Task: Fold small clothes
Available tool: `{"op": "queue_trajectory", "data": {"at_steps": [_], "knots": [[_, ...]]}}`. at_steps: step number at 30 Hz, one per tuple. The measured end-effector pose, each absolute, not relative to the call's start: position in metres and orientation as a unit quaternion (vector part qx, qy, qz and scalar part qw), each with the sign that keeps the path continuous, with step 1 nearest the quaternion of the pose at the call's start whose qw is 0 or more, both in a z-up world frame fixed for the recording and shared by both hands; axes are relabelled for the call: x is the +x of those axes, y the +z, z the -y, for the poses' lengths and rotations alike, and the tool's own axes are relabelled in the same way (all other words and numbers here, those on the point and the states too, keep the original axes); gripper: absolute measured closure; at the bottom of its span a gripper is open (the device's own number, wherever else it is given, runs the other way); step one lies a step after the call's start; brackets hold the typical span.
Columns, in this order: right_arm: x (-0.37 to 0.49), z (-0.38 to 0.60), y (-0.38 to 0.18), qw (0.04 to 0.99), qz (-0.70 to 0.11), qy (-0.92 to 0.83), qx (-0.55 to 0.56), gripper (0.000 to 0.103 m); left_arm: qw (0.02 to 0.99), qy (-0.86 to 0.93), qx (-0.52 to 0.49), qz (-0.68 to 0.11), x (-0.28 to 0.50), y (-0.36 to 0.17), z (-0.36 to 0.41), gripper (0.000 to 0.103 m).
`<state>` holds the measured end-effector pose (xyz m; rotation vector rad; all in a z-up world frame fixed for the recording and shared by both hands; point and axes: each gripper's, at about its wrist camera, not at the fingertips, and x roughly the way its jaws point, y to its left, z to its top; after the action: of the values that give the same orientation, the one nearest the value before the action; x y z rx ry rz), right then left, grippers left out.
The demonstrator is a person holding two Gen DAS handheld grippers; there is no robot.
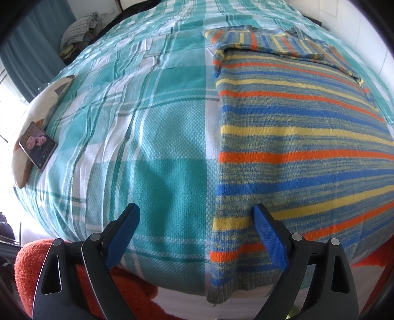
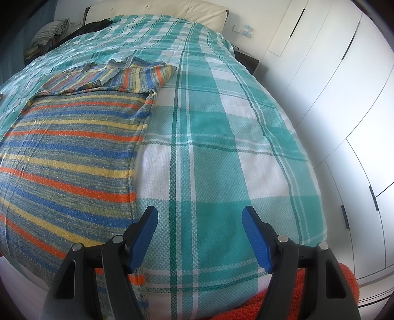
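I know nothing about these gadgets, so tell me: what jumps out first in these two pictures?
The brightest thing is a striped sweater in orange, blue and yellow, spread flat on a teal and white checked bedspread, its sleeves folded across the top. At the bottom of each view a gripper with blue pads stands open and empty: the left gripper straddling the sweater's edge, the right gripper above bare bedspread. A phone lies at the bed's left edge.

You're in a home bedroom: ahead of your right claw (image 2: 200, 216) lies a bed (image 2: 221, 152) under a teal plaid cover, with a cream headboard (image 2: 157, 9) at its far end. White wardrobe doors (image 2: 344, 73) stand to the claw's right. A phone (image 1: 37, 145) lies far left of your left claw (image 1: 197, 214).
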<state>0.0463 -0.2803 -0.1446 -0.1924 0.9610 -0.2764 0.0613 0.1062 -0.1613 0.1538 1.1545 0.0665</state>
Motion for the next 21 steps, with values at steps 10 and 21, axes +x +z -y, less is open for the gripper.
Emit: {"op": "queue_trajectory", "data": {"at_steps": [10, 21], "knots": [[0.04, 0.354, -0.148, 0.796, -0.586, -0.004, 0.151, 0.033, 0.786, -0.042, 0.025, -0.616, 0.049, -0.183, -0.114, 0.01], [0.035, 0.281, -0.207, 0.711, -0.686, 0.115, 0.109, 0.098, 0.743, -0.1, 0.044, -0.66, 0.024, -0.188, -0.087, 0.099]]}}
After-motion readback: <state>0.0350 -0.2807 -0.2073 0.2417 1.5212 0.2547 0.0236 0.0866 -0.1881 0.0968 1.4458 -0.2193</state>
